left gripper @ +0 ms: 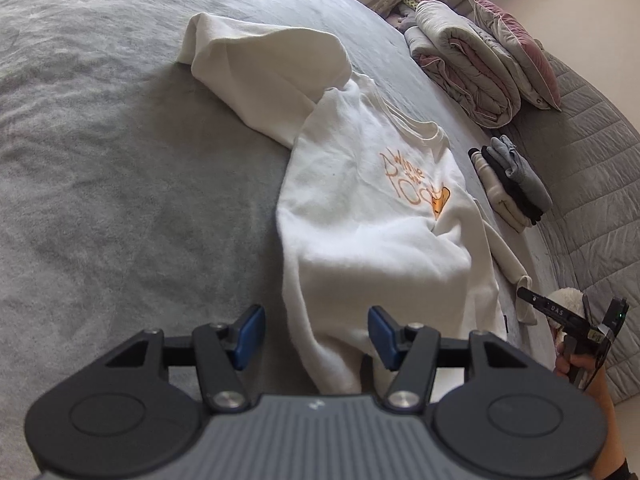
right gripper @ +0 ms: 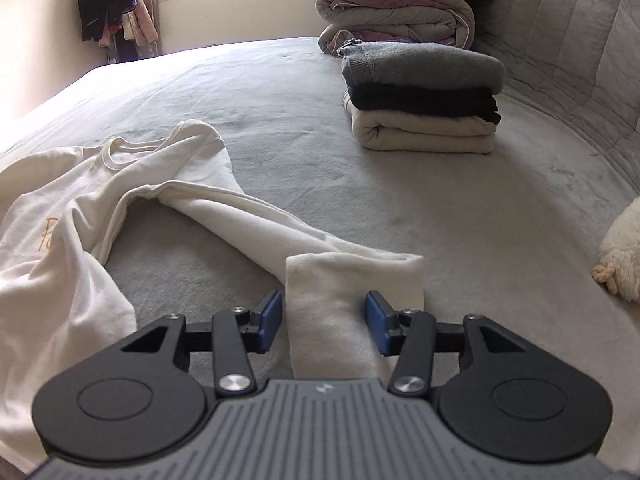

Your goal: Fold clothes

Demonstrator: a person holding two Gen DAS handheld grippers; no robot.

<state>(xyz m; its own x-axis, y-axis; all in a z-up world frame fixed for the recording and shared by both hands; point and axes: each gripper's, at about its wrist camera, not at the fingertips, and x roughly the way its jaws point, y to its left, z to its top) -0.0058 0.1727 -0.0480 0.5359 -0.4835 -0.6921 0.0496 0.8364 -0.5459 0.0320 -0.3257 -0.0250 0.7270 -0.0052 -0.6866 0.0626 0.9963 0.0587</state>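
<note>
A white sweatshirt (left gripper: 360, 208) with orange lettering lies front up on the grey bed. One sleeve (left gripper: 260, 64) is bent across the far side. My left gripper (left gripper: 316, 336) is open, its blue pads on either side of the hem corner. My right gripper (right gripper: 324, 320) is open around the cuff (right gripper: 348, 300) of the other sleeve (right gripper: 248, 216), which runs back to the sweatshirt body (right gripper: 48, 232). The right gripper also shows in the left wrist view (left gripper: 560, 312), near the cuff at the bed edge.
A stack of three folded garments (right gripper: 420, 100), grey, black and cream, sits beyond the sleeve; it also shows in the left wrist view (left gripper: 508, 184). Folded quilts (right gripper: 396, 12) and a pillow (left gripper: 516, 48) lie by the padded headboard (right gripper: 580, 40). A fluffy white toy (right gripper: 624, 248) sits at the right.
</note>
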